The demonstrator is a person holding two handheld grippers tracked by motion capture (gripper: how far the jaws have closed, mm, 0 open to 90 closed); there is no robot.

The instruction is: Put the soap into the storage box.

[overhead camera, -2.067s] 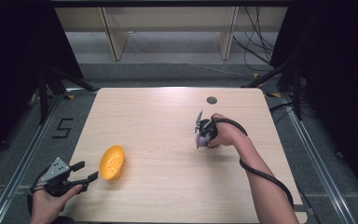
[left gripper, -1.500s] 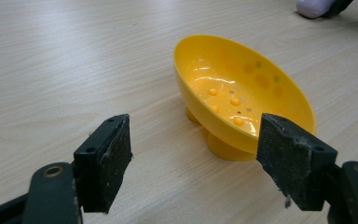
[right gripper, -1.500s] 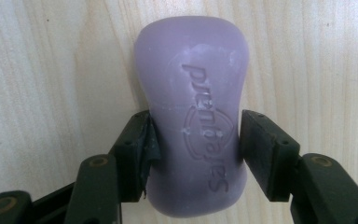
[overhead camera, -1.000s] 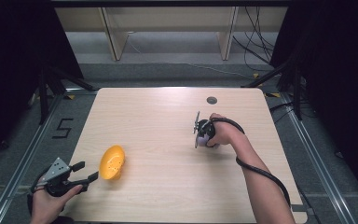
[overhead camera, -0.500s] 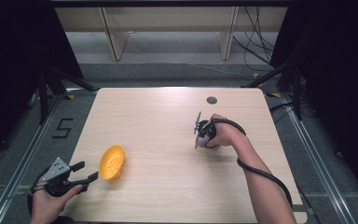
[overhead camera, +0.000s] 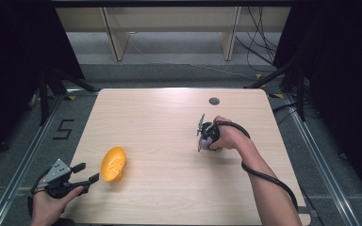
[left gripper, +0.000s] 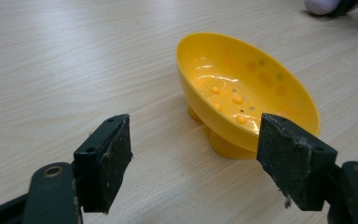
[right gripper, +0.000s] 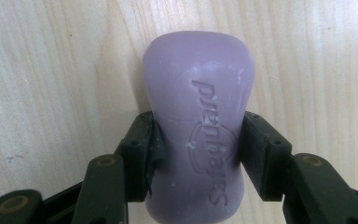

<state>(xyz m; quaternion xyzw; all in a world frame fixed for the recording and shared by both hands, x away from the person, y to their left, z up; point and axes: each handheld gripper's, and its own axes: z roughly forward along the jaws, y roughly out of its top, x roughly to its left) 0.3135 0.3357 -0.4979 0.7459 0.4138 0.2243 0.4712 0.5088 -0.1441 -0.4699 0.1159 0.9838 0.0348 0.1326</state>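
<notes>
Right now the right gripper (right gripper: 193, 154) squeezes a purple soap bar (right gripper: 199, 116) by its narrow waist, likely so it cannot slip, over on the right side of the table (overhead camera: 169, 113). Near the left edge, the left gripper (left gripper: 193, 158) waits with its jaws wide apart just beside the tilted yellow dish (left gripper: 247, 95), probably ready to steady it.

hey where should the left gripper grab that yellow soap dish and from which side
Probably the near rim of the yellow soap dish. It sits tilted on small feet, and its thin, raised wall faces the open left gripper. Come in low from the person's side, one jaw inside the bowl and one outside, and pinch the wall. The bowl itself looks too wide and rounded to span.
</notes>
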